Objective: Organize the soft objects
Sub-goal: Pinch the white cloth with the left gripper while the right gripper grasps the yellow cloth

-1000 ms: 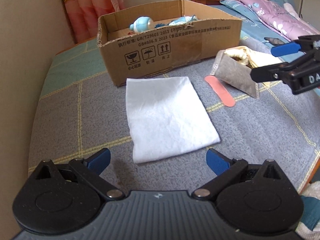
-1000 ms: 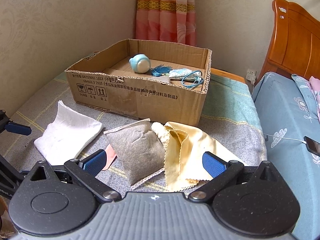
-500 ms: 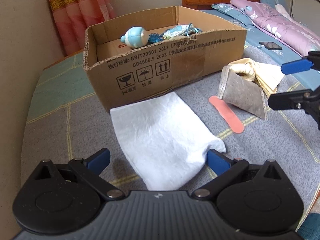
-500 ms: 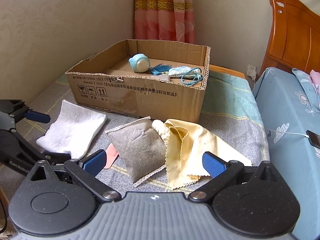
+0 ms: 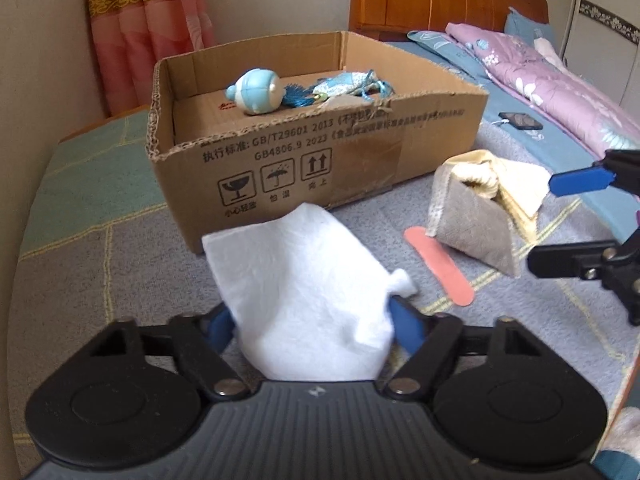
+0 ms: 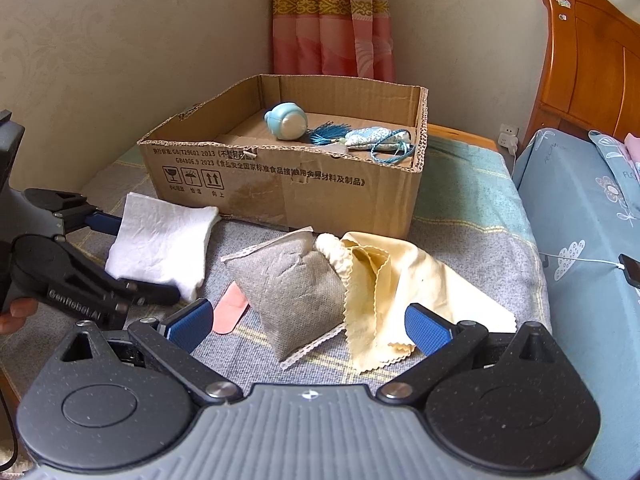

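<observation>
walls: beige | curtain: pink | headboard: wood

A home bedroom: wooden headboard, floral quilt, pink curtain, blanket-covered bed.

Grey checked blanket carries: cardboard box; white cloth; grey pouch; yellow cloth; pink strip.

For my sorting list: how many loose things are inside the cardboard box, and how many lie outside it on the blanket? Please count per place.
Inside the cardboard box: 2, blue round toy, blue tasselled sachet.
Outside: 4, white cloth, grey pouch, yellow cloth, pink strip.
Total: 6.
</observation>
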Demonstrator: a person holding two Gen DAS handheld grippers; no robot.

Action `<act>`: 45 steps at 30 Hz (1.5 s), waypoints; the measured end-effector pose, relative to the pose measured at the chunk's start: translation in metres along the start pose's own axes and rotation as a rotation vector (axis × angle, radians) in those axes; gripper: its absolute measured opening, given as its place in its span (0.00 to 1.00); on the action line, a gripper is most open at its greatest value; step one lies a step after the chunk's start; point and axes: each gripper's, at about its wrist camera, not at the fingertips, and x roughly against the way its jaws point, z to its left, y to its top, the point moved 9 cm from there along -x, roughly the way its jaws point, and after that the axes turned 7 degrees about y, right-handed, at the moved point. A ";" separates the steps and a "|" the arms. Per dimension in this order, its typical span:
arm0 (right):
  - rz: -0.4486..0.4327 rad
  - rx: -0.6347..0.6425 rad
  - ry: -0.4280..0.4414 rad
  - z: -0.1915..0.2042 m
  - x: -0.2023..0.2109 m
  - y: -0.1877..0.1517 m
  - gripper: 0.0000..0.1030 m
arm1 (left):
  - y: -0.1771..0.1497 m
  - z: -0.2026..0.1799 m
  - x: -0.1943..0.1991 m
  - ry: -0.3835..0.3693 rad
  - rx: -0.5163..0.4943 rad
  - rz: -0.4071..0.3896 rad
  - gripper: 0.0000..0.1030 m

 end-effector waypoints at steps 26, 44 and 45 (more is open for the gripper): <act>-0.028 0.079 0.024 0.005 -0.010 0.008 0.99 | -0.005 -0.006 0.015 0.029 0.047 -0.013 0.38; 0.024 0.031 -0.220 -0.086 -0.022 -0.001 0.99 | -0.004 -0.007 0.012 0.035 0.045 -0.004 0.39; 0.032 0.019 -0.243 -0.093 -0.023 -0.002 0.99 | -0.004 -0.007 0.012 0.036 0.045 -0.003 0.39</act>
